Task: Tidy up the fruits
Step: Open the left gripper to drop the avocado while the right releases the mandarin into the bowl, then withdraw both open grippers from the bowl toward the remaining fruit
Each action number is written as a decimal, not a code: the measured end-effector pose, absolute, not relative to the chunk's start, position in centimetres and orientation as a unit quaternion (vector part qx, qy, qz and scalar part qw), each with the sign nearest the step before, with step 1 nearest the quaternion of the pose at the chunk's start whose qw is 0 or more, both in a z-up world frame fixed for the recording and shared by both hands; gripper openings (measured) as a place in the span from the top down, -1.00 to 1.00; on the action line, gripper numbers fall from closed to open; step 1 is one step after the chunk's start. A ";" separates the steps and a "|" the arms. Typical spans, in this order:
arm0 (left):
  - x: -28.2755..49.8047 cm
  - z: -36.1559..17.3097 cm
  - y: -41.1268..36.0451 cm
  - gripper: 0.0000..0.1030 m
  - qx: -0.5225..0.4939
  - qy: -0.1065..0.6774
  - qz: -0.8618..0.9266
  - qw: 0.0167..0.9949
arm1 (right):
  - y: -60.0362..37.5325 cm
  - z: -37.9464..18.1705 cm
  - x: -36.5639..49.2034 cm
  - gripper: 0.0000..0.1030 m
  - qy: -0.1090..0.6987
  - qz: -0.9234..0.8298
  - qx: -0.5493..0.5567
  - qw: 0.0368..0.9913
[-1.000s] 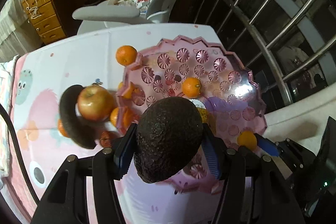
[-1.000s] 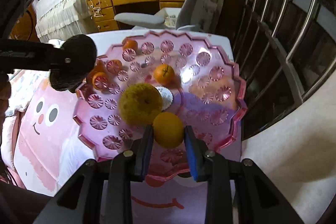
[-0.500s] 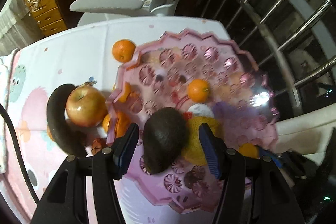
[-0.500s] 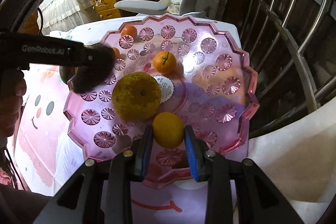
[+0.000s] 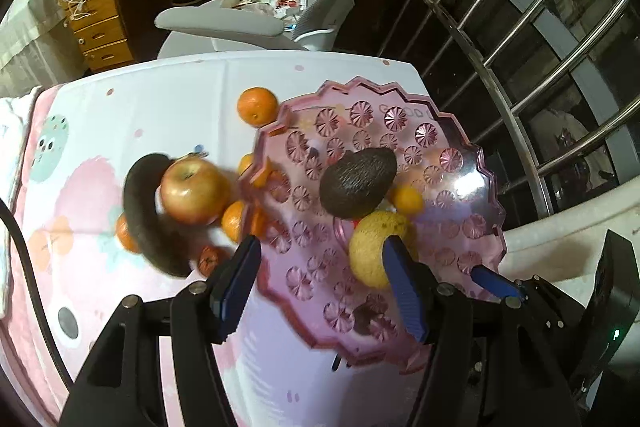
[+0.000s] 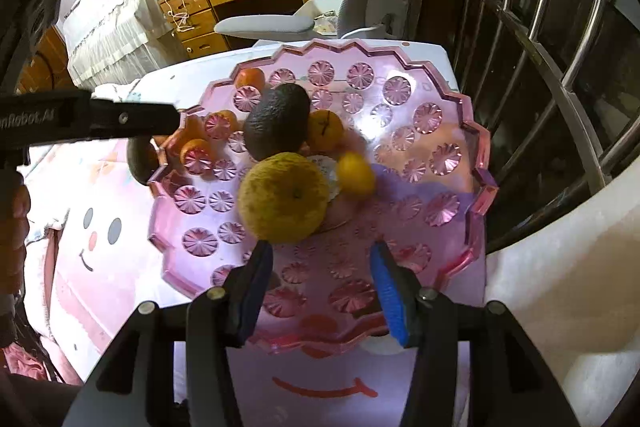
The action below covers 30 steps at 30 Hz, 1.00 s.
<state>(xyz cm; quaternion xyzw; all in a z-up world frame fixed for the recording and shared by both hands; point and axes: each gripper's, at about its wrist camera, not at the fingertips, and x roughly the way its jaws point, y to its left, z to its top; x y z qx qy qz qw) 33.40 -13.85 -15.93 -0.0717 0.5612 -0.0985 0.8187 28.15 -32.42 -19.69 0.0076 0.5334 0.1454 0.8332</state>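
Two grippers: both stand with nothing between their blue pads, and the jaws of each are opening.
Left gripper (image 5: 320,279): released, hanging above the near-left rim of the scalloped pink plastic tray (image 5: 486,227).
Loose fruit on the cloth: a red-yellow apple (image 5: 194,191) leans on a dark curved banana-like fruit (image 5: 140,211); several small oranges lie just beside the tray's left wall, and one round orange (image 5: 257,106) sits at its far-left corner. None of these is in the tray yet.
Risk on the left: the apple rests against round fruit, so a nudge from a finger could roll it across the pink cartoon-print tablecloth (image 5: 80,195) toward the edge.
Dark pebbled avocado (image 6: 276,123): lies in the tray, touching the large rough yellow citrus (image 6: 284,197) and a stemmed orange (image 6: 325,131).
Small yellow-orange fruit (image 6: 355,174): blurred, so probably rolling; it touches the yellow citrus.
Risk in the tray: the smooth floor may let it run on and knock the cluster apart.
Right gripper (image 6: 320,283): let go, above the tray's near part.
Risk on the right: the tray's right rim sits close to the table edge, so a downward push there might tip it.
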 end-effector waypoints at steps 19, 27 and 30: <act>23.6 -13.6 -2.7 -0.20 -0.079 0.553 -0.080 0.826 | -26.7 -18.7 23.4 0.00 0.566 0.124 0.106 0.808; 20.7 -13.5 2.9 -0.21 -0.056 0.562 -0.077 0.821 | -23.0 -19.5 20.9 0.00 0.584 0.093 0.166 0.790; 20.2 -13.6 4.9 -0.22 -0.045 0.568 -0.076 0.818 | -21.5 -19.9 20.3 0.00 0.587 0.081 0.189 0.783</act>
